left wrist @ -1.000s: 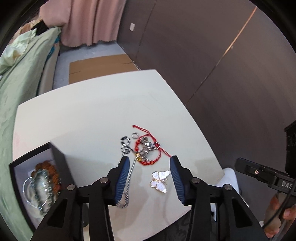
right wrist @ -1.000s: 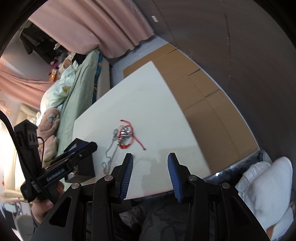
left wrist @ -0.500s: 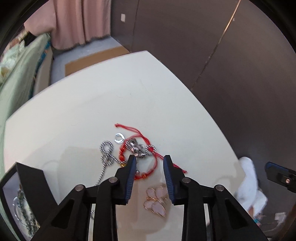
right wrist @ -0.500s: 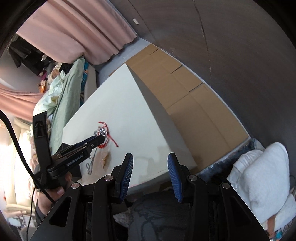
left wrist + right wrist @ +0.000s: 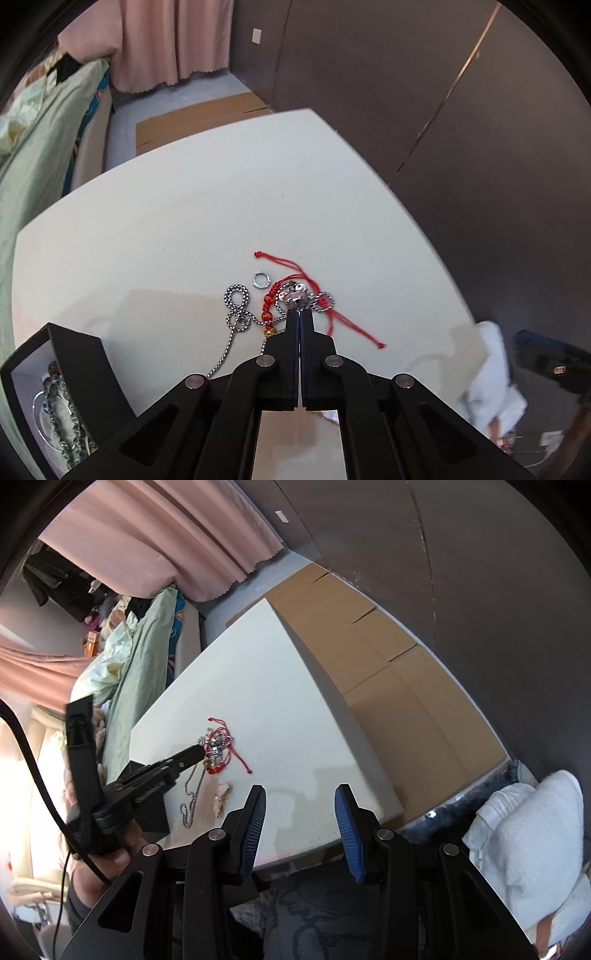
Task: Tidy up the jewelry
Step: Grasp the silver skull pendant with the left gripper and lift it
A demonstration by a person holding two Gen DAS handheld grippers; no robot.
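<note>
1. Left hand-held gripper (image 5: 300, 313): jaws fully together, tips down on the jewelry heap, at the silver charm (image 5: 295, 299) of the red cord bracelet (image 5: 291, 291). Whether anything is actually pinched, cannot tell; the tips hide the contact.
2. Its jaws have just been closing; nothing visible between the pads.
3. Right hand-held gripper (image 5: 300, 805): jaws partly apart, nothing between them, hovering above the near edge of the surface (image 5: 266, 672), well apart from the heap.
4. Red cord bracelet lies mid-surface; one tail runs toward the right of the left wrist view, the other up and left.
5. Small silver ring (image 5: 261, 279) just beside the bracelet, apart from it.
6. Silver chain (image 5: 236, 314) curls left of the bracelet and trails back under the left gripper.
7. Butterfly pendant (image 5: 221, 794) lies near the chain, toward the near edge.
8. Black box (image 5: 55, 398), open, at the surface's left edge, bead bracelets (image 5: 61, 417) inside.
</note>
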